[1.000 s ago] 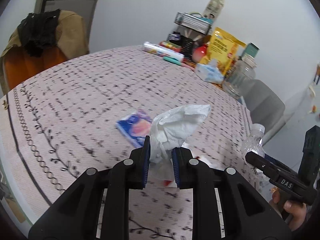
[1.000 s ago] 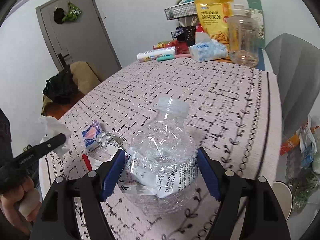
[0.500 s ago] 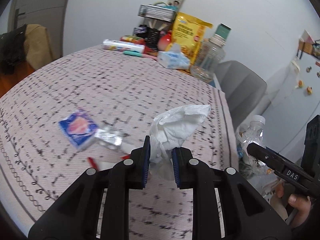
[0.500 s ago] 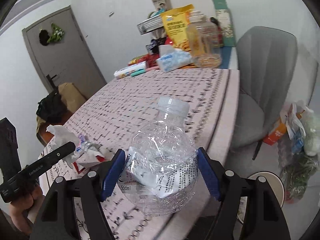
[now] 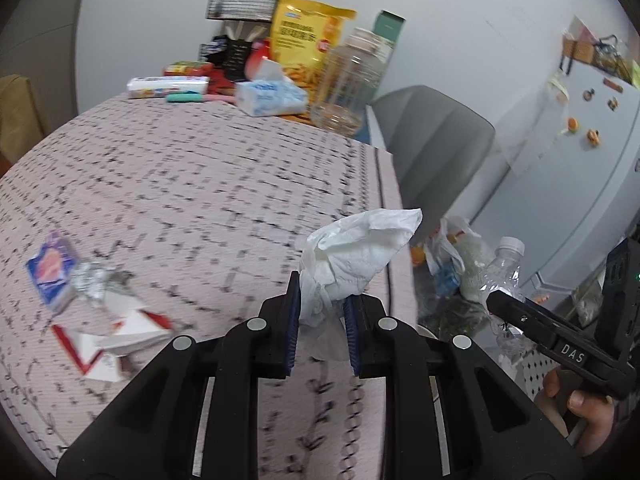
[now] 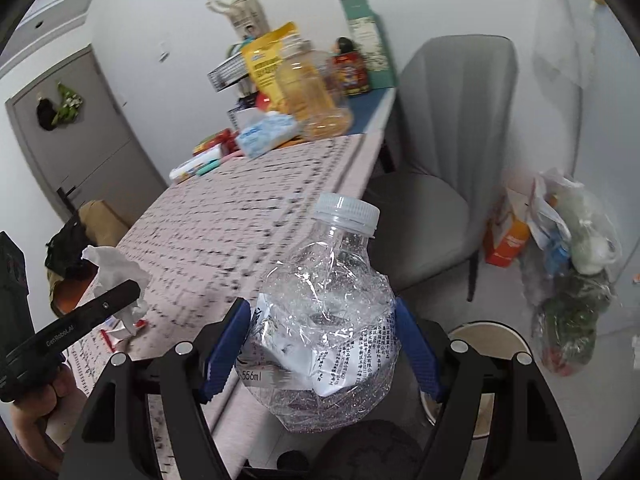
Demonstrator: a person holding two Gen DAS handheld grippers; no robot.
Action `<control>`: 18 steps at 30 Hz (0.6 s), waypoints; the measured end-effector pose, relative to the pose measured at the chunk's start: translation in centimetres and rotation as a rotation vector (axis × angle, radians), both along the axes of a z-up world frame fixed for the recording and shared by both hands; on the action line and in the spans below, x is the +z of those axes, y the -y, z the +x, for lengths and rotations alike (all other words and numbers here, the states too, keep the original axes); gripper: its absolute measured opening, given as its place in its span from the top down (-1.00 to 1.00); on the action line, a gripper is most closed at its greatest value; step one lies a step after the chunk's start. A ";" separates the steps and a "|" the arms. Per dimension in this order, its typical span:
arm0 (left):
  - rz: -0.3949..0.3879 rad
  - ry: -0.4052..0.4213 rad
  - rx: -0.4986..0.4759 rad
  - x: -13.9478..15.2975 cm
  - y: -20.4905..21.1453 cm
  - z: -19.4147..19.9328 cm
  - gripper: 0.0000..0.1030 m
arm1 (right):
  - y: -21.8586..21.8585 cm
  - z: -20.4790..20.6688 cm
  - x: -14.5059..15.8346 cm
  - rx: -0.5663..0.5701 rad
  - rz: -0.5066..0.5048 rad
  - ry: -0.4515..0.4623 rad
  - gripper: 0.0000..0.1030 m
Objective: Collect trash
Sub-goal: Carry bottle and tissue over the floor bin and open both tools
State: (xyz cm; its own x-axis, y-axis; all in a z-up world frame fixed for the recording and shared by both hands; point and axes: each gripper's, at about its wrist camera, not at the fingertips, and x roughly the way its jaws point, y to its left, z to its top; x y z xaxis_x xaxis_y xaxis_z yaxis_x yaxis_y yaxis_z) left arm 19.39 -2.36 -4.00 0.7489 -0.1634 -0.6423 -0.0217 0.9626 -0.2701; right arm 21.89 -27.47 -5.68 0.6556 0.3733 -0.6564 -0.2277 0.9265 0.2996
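Observation:
My left gripper (image 5: 320,320) is shut on a crumpled white tissue (image 5: 360,248), held above the table's right edge; the tissue also shows in the right wrist view (image 6: 116,272). My right gripper (image 6: 320,344) is shut on a crushed clear plastic bottle (image 6: 324,320) with a white cap, held off the table's side above the floor. The bottle also shows in the left wrist view (image 5: 506,268). On the table lie a blue wrapper (image 5: 52,272), crumpled foil (image 5: 94,280) and a red-and-white paper scrap (image 5: 116,336).
A round bin (image 6: 488,344) stands on the floor below the right gripper. A full plastic trash bag (image 6: 572,264) and an orange carton (image 6: 506,240) lie beside it. A grey chair (image 6: 448,120) stands by the table (image 5: 180,184). A tissue pack (image 5: 268,96), jar (image 5: 348,80) and snack bag (image 5: 308,36) crowd the far end.
Both grippers have swung right, away from the table's middle toward its edge and the floor. The bin and trash bag have come into the right wrist view. Both holds are unchanged.

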 end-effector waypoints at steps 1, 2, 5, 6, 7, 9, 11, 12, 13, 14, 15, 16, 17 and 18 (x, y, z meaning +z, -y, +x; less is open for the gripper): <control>0.002 -0.006 -0.015 -0.1 0.9 0.4 0.61 | 0.5 0.1 -0.2 -0.009 0.001 -0.004 -0.39; 0.004 -0.010 -0.025 -0.2 1.5 0.8 0.61 | 1.3 0.2 -0.6 -0.021 0.003 -0.011 -0.39; 0.009 -0.025 -0.055 -0.5 3.5 1.7 0.61 | 3.3 0.4 -1.8 -0.052 0.005 -0.029 -0.39; 0.011 -0.029 -0.063 -0.6 3.9 2.0 0.61 | 3.8 0.5 -2.1 -0.061 0.007 -0.036 -0.39; 0.013 -0.036 -0.073 -0.8 4.6 2.3 0.61 | 4.3 0.6 -2.5 -0.069 0.009 -0.043 -0.39; 0.021 -0.052 -0.091 -1.3 5.8 3.0 0.61 | 5.4 0.9 -3.5 -0.088 0.014 -0.057 -0.39; 0.027 -0.066 -0.104 -1.8 6.8 3.6 0.61 | 6.5 1.0 -4.4 -0.106 0.020 -0.071 -0.39; 0.029 -0.072 -0.108 -2.0 7.2 3.8 0.61 | 7.0 1.1 -4.9 -0.114 0.024 -0.076 -0.39; 0.031 -0.080 -0.115 -2.3 7.7 4.1 0.61 | 7.4 1.2 -5.4 -0.120 0.025 -0.080 -0.39; 0.036 -0.087 -0.122 -2.5 8.2 4.4 0.61 | 8.0 1.3 -6.0 -0.127 0.025 -0.086 -0.39; 0.042 -0.093 -0.129 -2.8 8.8 4.7 0.61 | 8.4 1.5 -6.4 -0.130 0.027 -0.093 -0.39; 0.046 -0.098 -0.134 -2.9 9.2 4.9 0.61 | 8.8 1.7 -6.9 -0.134 0.030 -0.101 -0.39; 0.051 -0.105 -0.142 -3.1 9.8 5.2 0.61 | 9.4 2.0 -7.7 -0.141 0.035 -0.112 -0.39; 0.055 -0.108 -0.148 -3.2 10.1 5.4 0.61 | 9.7 2.1 -8.2 -0.145 0.037 -0.117 -0.39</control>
